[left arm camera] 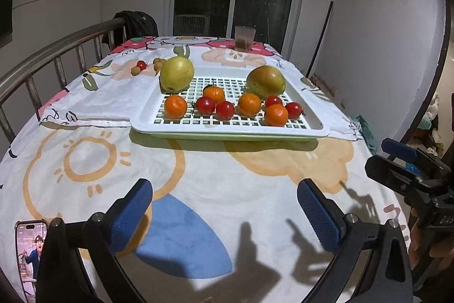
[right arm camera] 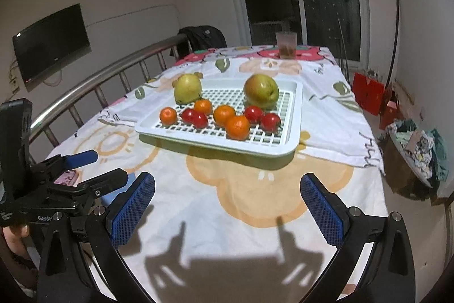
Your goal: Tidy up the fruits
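Toward the far half of the desk (left arm camera: 255, 206), a white slotted tray (left arm camera: 317, 115) is carrying the fruit.
Two pears (left arm camera: 177, 73) are sitting along its far edge, with oranges (left arm camera: 175, 106) and red tomatoes (left arm camera: 205, 105) lying mixed nearer; small fruits (left arm camera: 141, 65) are lying off its far-left corner. Left tongs (left arm camera: 224, 206) and right tongs (right arm camera: 227, 203) are hovering wide apart, gripping nothing, over the near edge.

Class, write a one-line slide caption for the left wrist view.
Open left claw hovers over the patterned tablecloth, facing a white slotted tray holding two pears, four tangerines and four cherry tomatoes.
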Motion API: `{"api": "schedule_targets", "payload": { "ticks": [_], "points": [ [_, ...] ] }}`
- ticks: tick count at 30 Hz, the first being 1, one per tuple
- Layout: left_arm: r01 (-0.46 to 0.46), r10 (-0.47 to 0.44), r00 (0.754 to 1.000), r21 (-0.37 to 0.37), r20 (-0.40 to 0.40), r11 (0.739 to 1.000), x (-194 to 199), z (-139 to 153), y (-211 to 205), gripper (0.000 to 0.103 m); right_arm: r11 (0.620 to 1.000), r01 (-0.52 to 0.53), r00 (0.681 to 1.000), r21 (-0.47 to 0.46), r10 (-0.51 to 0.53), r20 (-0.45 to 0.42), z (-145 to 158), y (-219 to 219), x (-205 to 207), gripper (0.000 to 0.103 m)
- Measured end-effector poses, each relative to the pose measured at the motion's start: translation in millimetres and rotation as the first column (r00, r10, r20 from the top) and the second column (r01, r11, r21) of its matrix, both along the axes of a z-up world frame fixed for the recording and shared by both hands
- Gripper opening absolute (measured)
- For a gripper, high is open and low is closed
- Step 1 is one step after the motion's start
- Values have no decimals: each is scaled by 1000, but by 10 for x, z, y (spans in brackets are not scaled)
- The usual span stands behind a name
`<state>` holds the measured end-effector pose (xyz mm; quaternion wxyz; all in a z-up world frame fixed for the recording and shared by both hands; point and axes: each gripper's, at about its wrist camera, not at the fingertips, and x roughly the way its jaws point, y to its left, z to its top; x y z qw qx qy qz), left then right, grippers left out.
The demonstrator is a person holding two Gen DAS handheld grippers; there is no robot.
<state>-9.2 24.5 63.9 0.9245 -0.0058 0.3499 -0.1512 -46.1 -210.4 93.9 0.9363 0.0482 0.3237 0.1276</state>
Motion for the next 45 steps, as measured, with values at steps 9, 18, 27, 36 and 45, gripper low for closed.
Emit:
{"api": "schedule_targets", "payload": {
  "ticks": [9, 18, 27, 36, 45],
  "points": [
    [-3, 4, 999, 32, -35, 999, 158, -142, -53, 103, 999, 15, 998, -34, -17, -60, -193, 44, 113, 103],
    [-3, 9, 996, 68, -90, 998, 277, -303, -118, 103, 997, 29, 994, -67, -36, -105, -351, 32, 203, 103],
    [1, 15, 989, 111, -145, 994, 373, -453, -179, 103, 994, 48, 986, -99, -63, -157, -489, 18, 298, 103],
    [9, 20, 977, 139, -212, 990, 436, -600, -228, 103, 988, 65, 972, -141, -95, -216, -631, 9, 400, 103],
    [4, 32, 977, 168, -210, 986, 426, -639, -261, 103, 983, 87, 954, -164, -129, -271, -756, -24, 476, 103]
  ]
}}
